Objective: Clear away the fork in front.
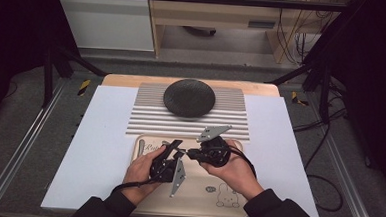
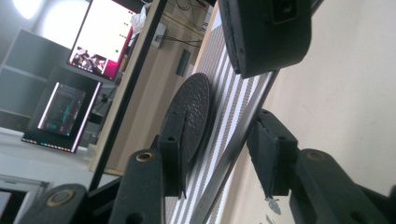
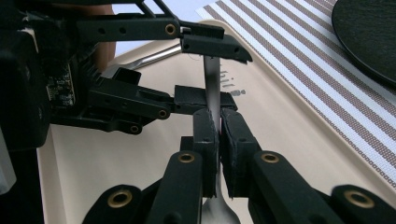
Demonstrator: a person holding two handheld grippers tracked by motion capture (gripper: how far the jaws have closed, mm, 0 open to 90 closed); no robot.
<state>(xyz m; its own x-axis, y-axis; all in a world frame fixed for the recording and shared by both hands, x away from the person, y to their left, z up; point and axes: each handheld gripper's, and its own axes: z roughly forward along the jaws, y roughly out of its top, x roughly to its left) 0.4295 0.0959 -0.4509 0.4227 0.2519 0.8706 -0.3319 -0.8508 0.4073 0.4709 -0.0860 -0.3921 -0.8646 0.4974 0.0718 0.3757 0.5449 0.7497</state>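
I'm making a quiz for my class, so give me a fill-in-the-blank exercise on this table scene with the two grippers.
1. The right gripper is ____ on the metal utensil.
2. The left gripper is ____, its jaws standing either side of that utensil.
3. The dark round plate rests on the ____ mat.
4. Both grippers work above the beige ____.

Missing words: shut; open; striped; tray

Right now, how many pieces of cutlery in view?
2. One piece clamped in the right gripper over the tray; another piece lying at its left edge. More may hide under hands.
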